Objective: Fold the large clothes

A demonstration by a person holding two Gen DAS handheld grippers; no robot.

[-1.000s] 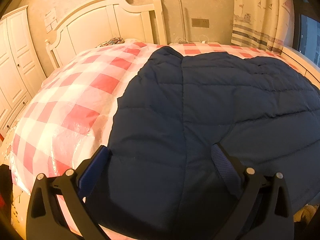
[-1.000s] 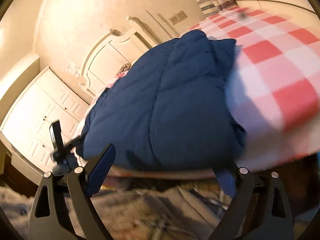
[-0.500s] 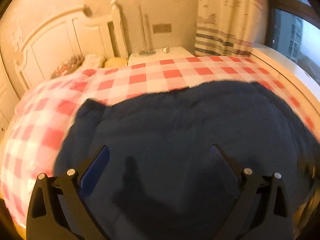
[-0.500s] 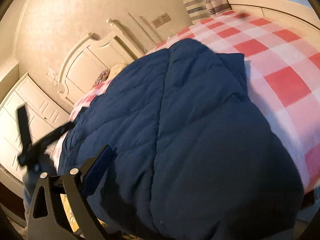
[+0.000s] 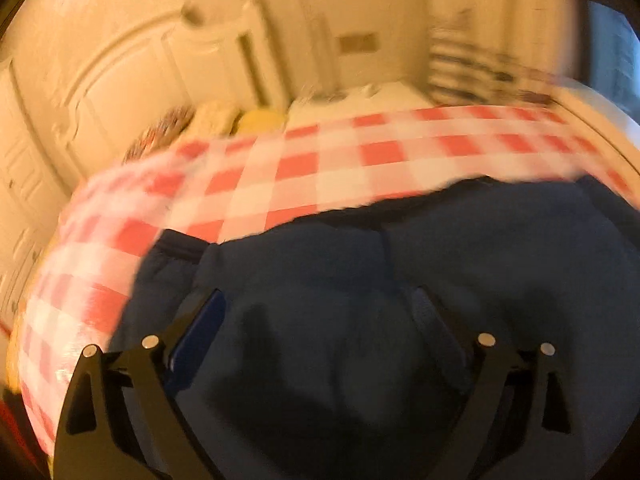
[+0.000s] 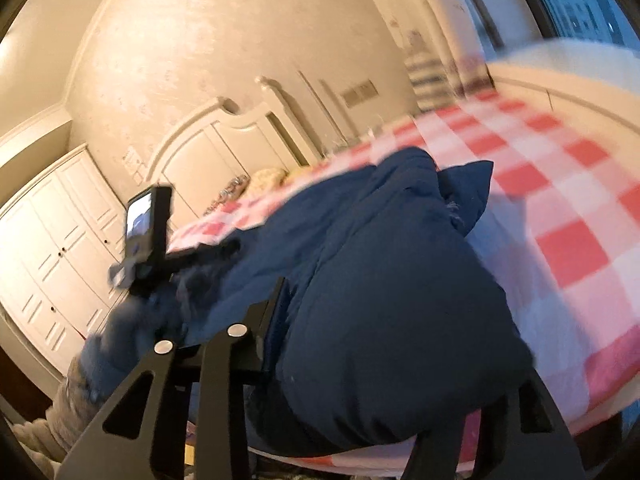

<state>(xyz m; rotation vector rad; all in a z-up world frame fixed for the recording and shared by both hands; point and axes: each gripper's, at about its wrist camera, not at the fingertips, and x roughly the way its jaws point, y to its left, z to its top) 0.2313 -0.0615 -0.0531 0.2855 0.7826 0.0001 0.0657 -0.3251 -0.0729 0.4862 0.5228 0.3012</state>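
A navy quilted jacket (image 5: 400, 300) lies spread on the bed's red-and-white checked cover (image 5: 320, 168). My left gripper (image 5: 318, 320) hovers over the jacket near its left edge. Its jaws stand wide and are closing slightly, and its pads are not pressing on the fabric. In the right wrist view the jacket (image 6: 380, 280) bulges up at the bed's near edge. My right gripper (image 6: 392, 340) is closing on that thick fold. Its left finger (image 6: 276, 316) lies against the fabric, and the fold hides the right finger. The left gripper's camera mount (image 6: 146, 228) shows at the jacket's far side.
A white headboard (image 5: 168, 68) and pillows (image 5: 224, 120) stand at the far end of the bed. White wardrobe doors (image 6: 56, 256) line the left wall. A striped curtain (image 5: 472, 60) and a window (image 6: 568, 0) are at the right. A person's sleeve (image 6: 76, 392) shows low left.
The left gripper has swept across the jacket and its view now sits near the left edge. The right gripper rose over the bed edge, its jaws narrowed and the jacket bunched between them.
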